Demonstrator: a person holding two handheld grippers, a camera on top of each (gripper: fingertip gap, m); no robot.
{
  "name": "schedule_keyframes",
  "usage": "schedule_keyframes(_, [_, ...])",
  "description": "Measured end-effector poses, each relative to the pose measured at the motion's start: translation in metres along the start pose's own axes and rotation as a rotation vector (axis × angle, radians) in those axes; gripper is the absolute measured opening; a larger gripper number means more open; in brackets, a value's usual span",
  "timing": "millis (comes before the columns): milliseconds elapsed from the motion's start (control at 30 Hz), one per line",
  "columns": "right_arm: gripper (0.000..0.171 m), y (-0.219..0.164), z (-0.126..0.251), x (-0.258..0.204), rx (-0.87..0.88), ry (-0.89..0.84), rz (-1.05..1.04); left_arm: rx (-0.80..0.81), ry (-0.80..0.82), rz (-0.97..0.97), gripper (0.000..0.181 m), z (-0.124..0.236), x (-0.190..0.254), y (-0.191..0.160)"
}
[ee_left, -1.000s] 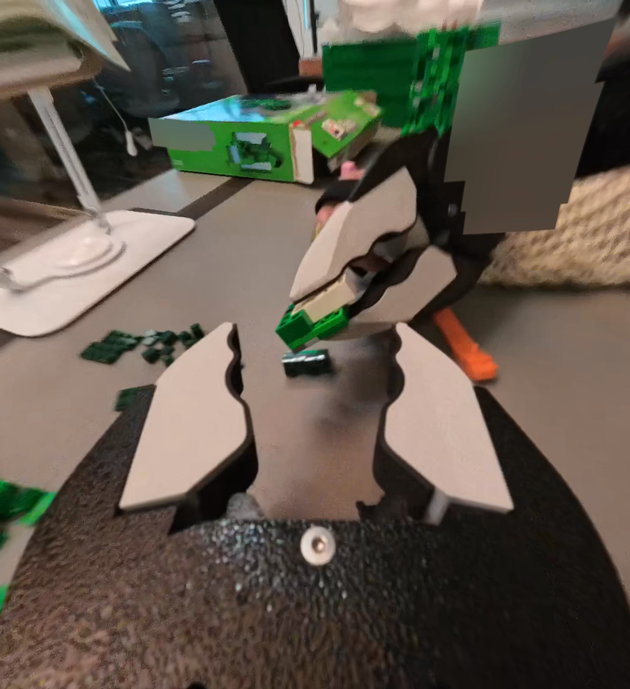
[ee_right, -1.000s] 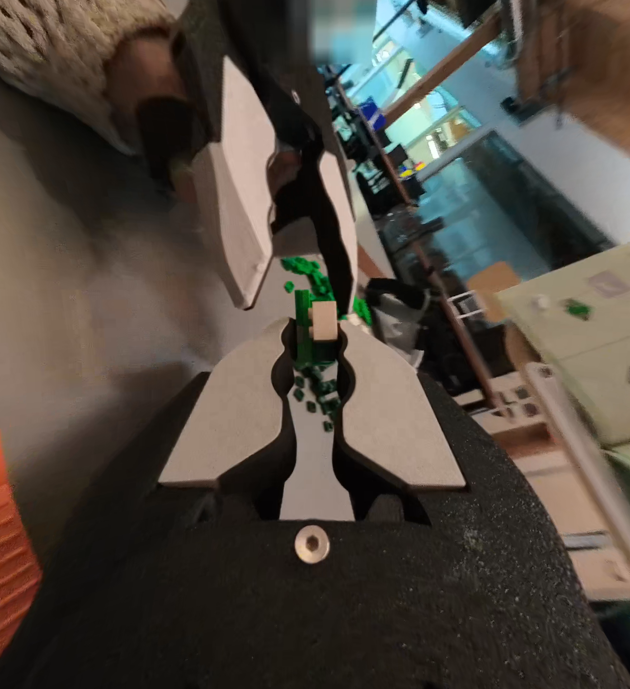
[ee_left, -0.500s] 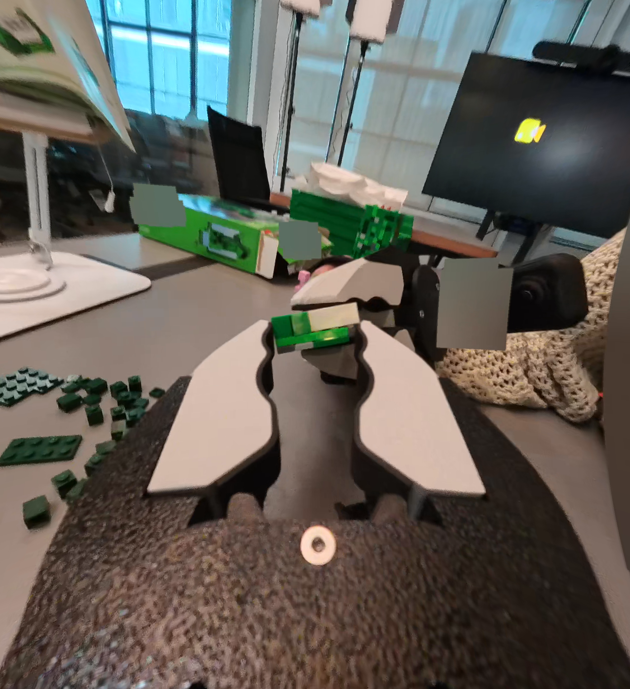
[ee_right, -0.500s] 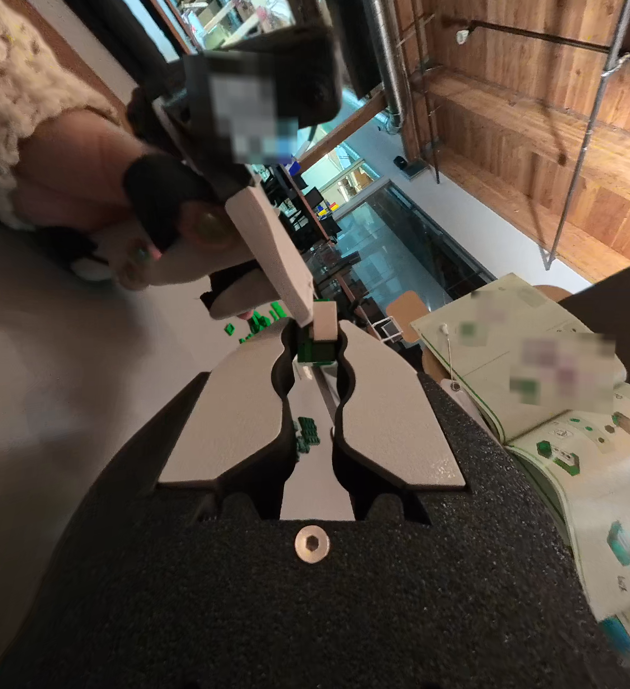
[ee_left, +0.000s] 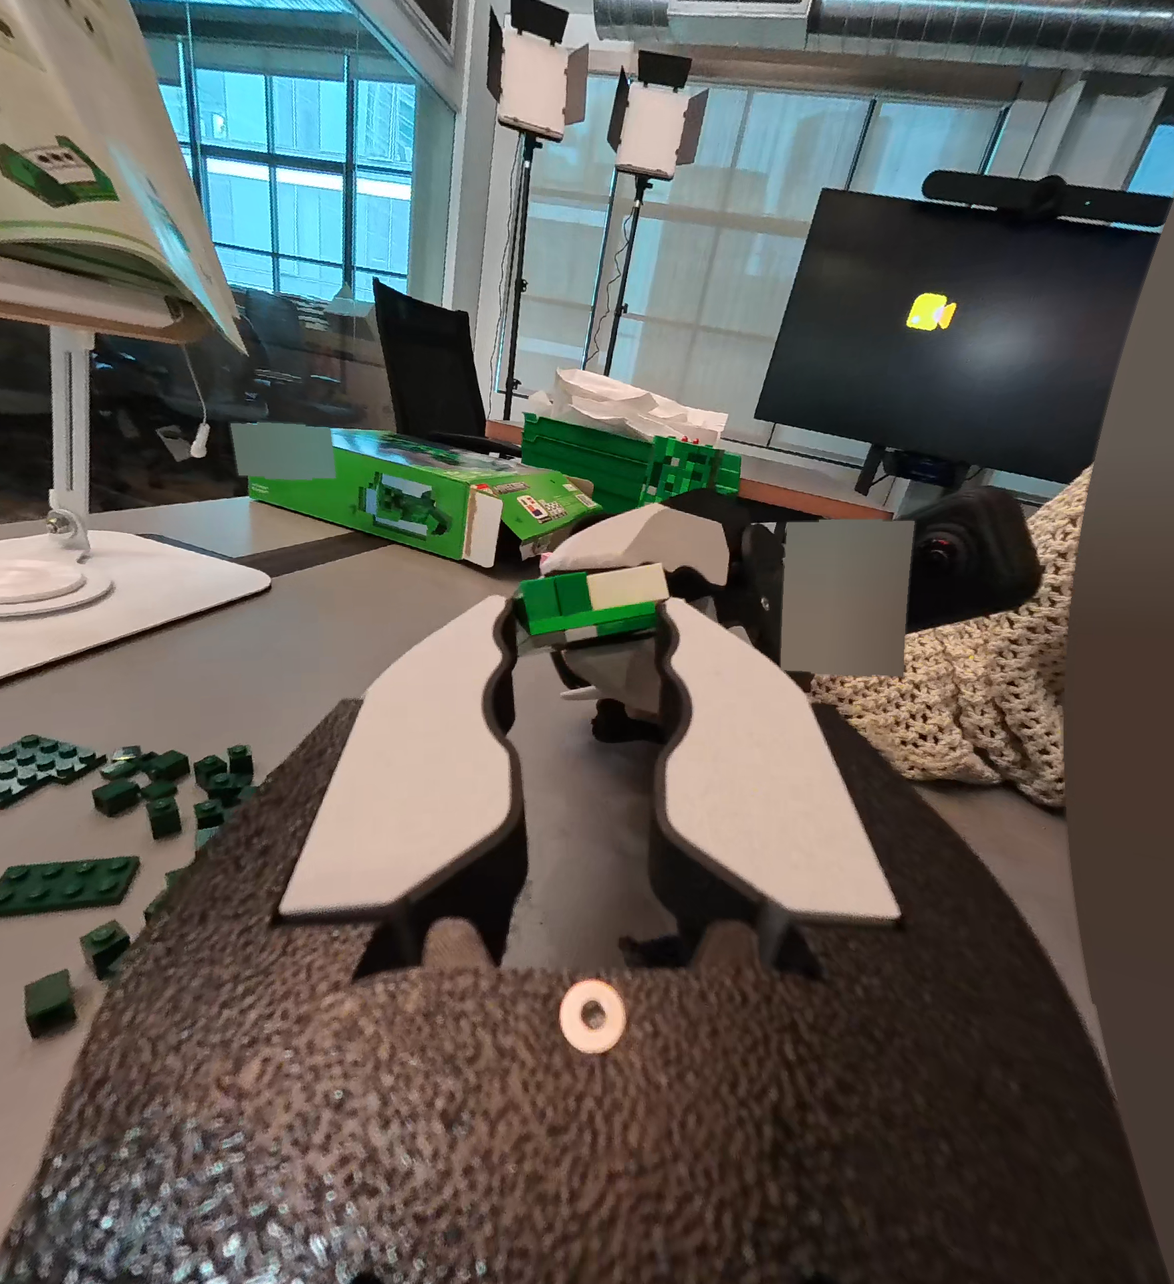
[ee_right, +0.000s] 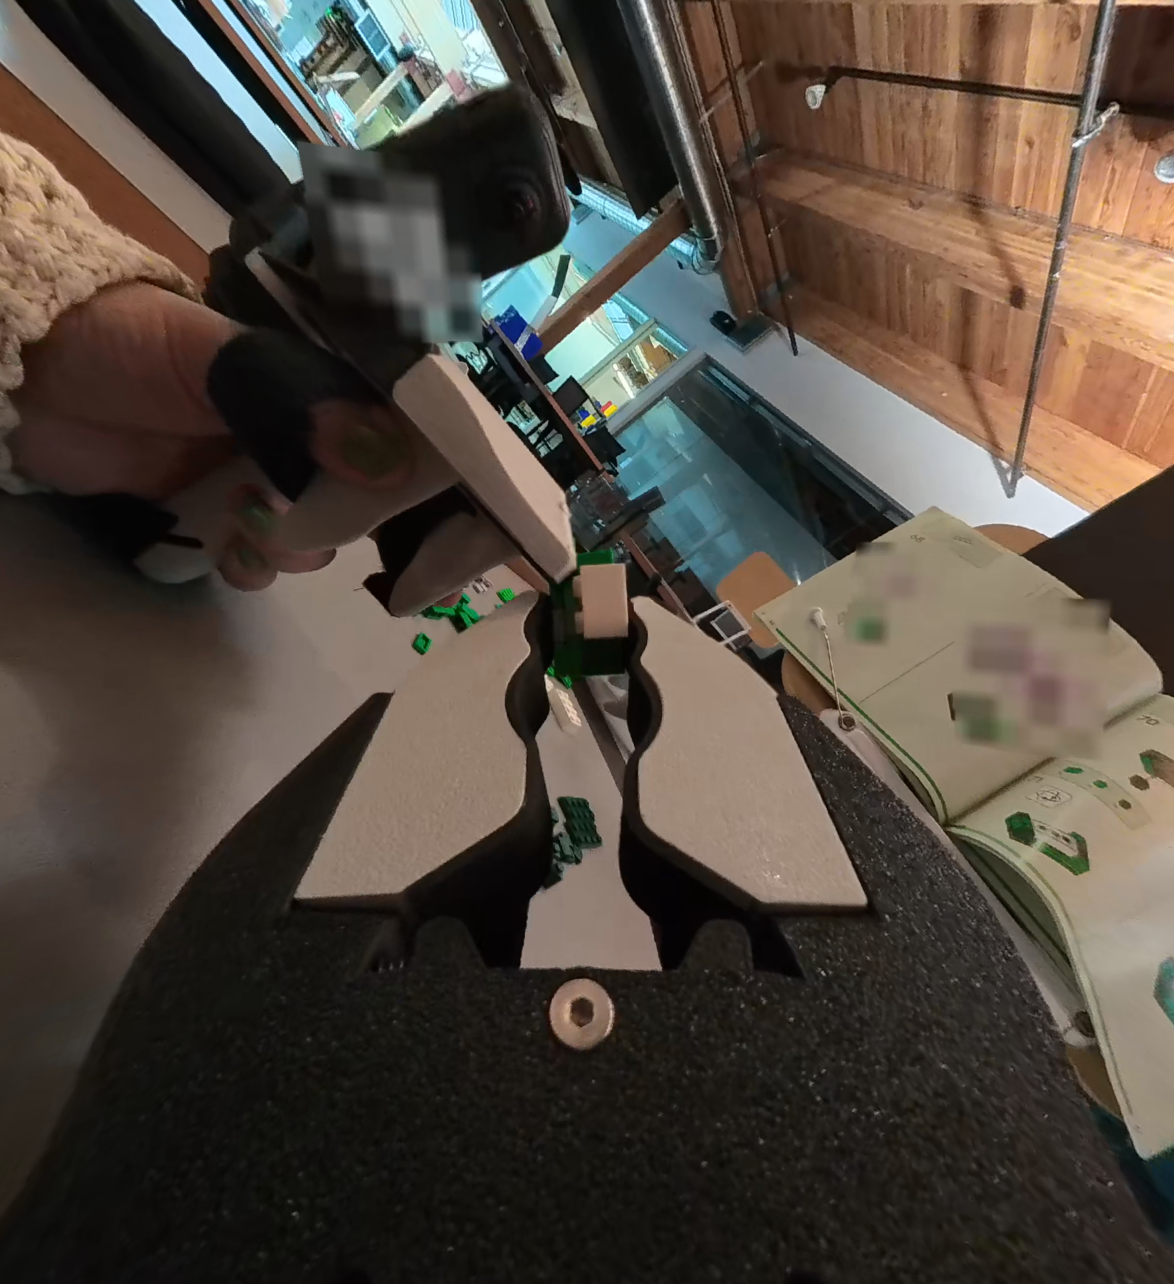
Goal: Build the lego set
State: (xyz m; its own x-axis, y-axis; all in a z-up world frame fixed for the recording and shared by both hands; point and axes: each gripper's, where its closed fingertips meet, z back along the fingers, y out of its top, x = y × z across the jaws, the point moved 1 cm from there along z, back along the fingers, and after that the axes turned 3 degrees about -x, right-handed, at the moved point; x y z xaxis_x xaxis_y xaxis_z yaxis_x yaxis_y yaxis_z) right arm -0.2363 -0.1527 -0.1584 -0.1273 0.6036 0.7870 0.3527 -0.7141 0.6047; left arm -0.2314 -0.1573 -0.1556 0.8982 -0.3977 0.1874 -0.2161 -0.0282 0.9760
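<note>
Now both grippers meet in mid-air above the table [ee_left: 334, 653]: the left gripper [ee_left: 588, 611], open a second ago, pinches the green-and-cream lego assembly [ee_left: 591, 603] (likely a handover), the right gripper [ee_right: 583, 643] also clamped on it.

The right claw [ee_right: 584, 643] is clamping a green-and-white brick stack [ee_right: 594, 625] while the left claw [ee_right: 535, 563] is touching its far end above the desk [ee_right: 119, 695].
</note>
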Motion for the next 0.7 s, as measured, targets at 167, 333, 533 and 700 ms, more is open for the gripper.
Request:
schedule_keyframes(167, [0.018,-0.001,-0.001,0.001,-0.015,-0.015,0.017,0.003,-0.013,0.027,0.039,0.000,-0.001,0.000])
schedule_keyframes(333, [0.018,-0.002,-0.001,0.001,-0.017,-0.012,0.008,-0.006,0.003,0.021,0.037,-0.001,-0.003,-0.001])
schedule_keyframes(533, [0.021,0.000,-0.001,0.002,0.019,-0.017,-0.009,0.017,0.015,-0.003,0.037,0.001,-0.002,0.002])
schedule_keyframes(700, [0.034,-0.011,0.000,0.015,0.002,-0.039,-0.112,0.112,0.148,-0.042,0.037,0.021,-0.021,0.015])
